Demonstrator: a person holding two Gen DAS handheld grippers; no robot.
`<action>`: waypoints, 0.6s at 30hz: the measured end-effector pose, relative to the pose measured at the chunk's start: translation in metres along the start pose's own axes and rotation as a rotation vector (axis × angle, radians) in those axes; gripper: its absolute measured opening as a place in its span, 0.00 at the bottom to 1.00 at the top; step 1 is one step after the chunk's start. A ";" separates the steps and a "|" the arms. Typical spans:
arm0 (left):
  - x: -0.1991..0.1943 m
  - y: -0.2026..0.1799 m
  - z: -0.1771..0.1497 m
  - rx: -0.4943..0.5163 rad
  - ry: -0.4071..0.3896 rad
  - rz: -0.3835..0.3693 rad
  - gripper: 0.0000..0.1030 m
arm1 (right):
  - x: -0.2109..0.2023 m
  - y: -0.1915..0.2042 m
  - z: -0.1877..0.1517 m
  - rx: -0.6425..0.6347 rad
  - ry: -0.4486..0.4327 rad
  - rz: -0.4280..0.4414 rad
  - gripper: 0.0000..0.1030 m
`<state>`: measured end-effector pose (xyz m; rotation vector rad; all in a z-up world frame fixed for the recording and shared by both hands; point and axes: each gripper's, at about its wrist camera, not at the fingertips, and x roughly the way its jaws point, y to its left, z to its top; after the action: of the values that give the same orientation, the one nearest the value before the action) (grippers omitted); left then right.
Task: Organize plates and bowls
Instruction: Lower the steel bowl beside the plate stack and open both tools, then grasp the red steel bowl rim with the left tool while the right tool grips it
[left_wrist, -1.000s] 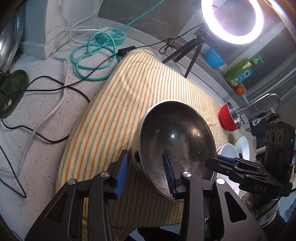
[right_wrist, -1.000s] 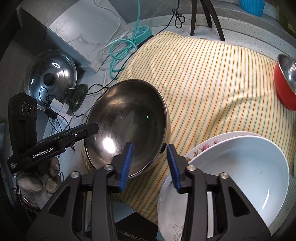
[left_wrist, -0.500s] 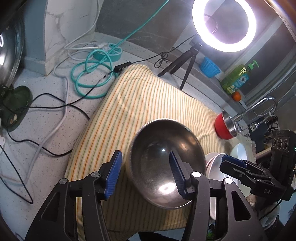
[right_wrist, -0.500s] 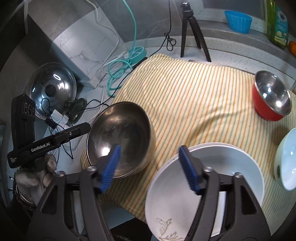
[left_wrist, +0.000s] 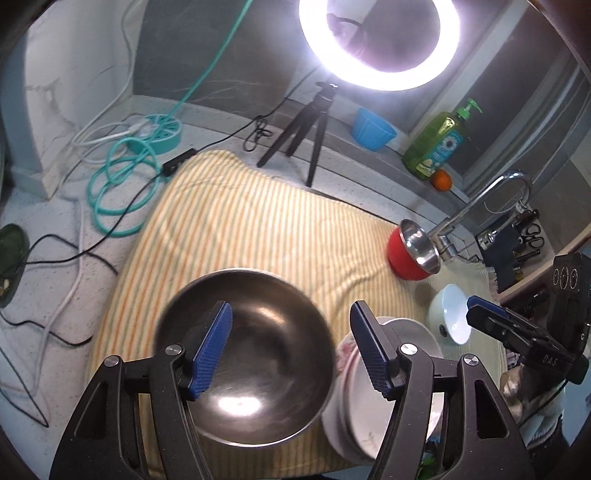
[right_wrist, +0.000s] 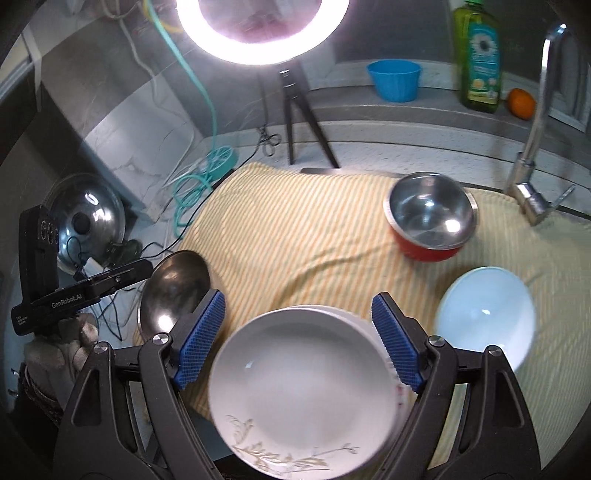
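A large steel bowl (left_wrist: 255, 354) sits on the striped yellow cloth (left_wrist: 258, 229) near its front left; it also shows in the right wrist view (right_wrist: 173, 291). My left gripper (left_wrist: 290, 349) is open and empty above it. A stack of white plates (right_wrist: 303, 384) lies to the bowl's right; it also shows in the left wrist view (left_wrist: 354, 391). My right gripper (right_wrist: 295, 341) is open and empty above the stack. A red bowl with steel lining (right_wrist: 430, 216) and a pale blue bowl (right_wrist: 485, 314) sit further right.
A ring light on a tripod (left_wrist: 380, 40) stands behind the cloth. A blue cup (right_wrist: 393, 79), soap bottle (right_wrist: 478, 55) and orange (right_wrist: 521, 103) line the back ledge. A tap (right_wrist: 535, 147) rises at right. Cables (left_wrist: 122, 184) and a pot lid (right_wrist: 86, 221) lie at left.
Both grippers opened, let go of the steel bowl's rim and pulled up and back. The bowl now rests on the cloth; the right gripper swung right over the plates.
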<state>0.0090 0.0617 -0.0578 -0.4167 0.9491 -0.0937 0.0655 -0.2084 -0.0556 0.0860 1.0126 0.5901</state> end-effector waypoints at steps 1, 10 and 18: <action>0.002 -0.005 0.001 0.007 -0.001 -0.004 0.64 | -0.004 -0.010 0.001 0.012 -0.008 -0.012 0.82; 0.030 -0.053 0.015 0.060 0.000 -0.056 0.64 | -0.022 -0.070 0.010 0.080 -0.046 -0.076 0.82; 0.067 -0.091 0.026 0.086 0.015 -0.105 0.64 | -0.019 -0.120 0.026 0.118 -0.056 -0.109 0.82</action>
<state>0.0783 -0.0311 -0.0608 -0.3868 0.9340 -0.2319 0.1303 -0.3137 -0.0666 0.1501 0.9910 0.4267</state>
